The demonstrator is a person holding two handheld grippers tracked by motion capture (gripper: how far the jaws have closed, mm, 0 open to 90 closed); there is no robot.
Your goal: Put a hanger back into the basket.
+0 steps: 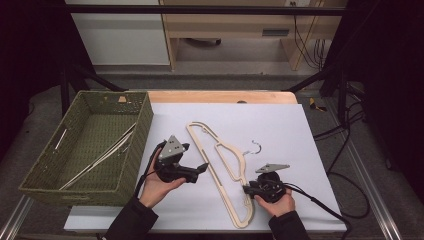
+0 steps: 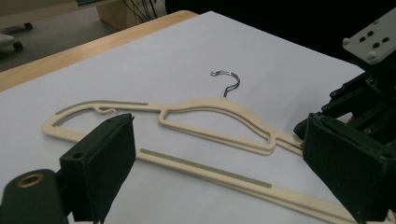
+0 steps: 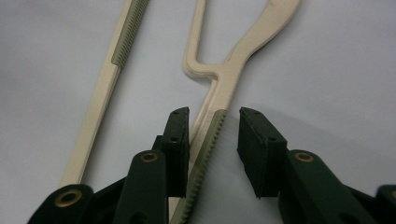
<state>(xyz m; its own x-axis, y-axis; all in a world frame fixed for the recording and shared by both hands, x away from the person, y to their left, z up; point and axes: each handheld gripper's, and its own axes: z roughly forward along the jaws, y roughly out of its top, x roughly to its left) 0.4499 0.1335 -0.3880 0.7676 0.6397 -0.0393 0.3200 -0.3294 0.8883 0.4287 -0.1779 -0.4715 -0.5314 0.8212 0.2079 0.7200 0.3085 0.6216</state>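
A cream plastic hanger (image 1: 222, 192) with a metal hook (image 1: 256, 146) lies flat on the white sheet (image 1: 280, 125). My right gripper (image 1: 246, 189) is at the hanger's near end. In the right gripper view its jaws straddle the hanger's ribbed arm (image 3: 219, 88). The left pad (image 3: 180, 135) is against the arm and the right pad stands off it with a gap, so my right gripper (image 3: 215, 121) is open. My left gripper (image 1: 201, 169) is open just left of the long bar. In the left gripper view its jaws (image 2: 217, 128) frame the hanger (image 2: 210, 108) with nothing held.
A green woven basket (image 1: 145, 125) stands at the left and holds several thin pale hangers (image 1: 100, 157). The wooden table edge (image 1: 220, 96) runs along the back of the sheet. Black cables (image 1: 350, 175) trail off the right side.
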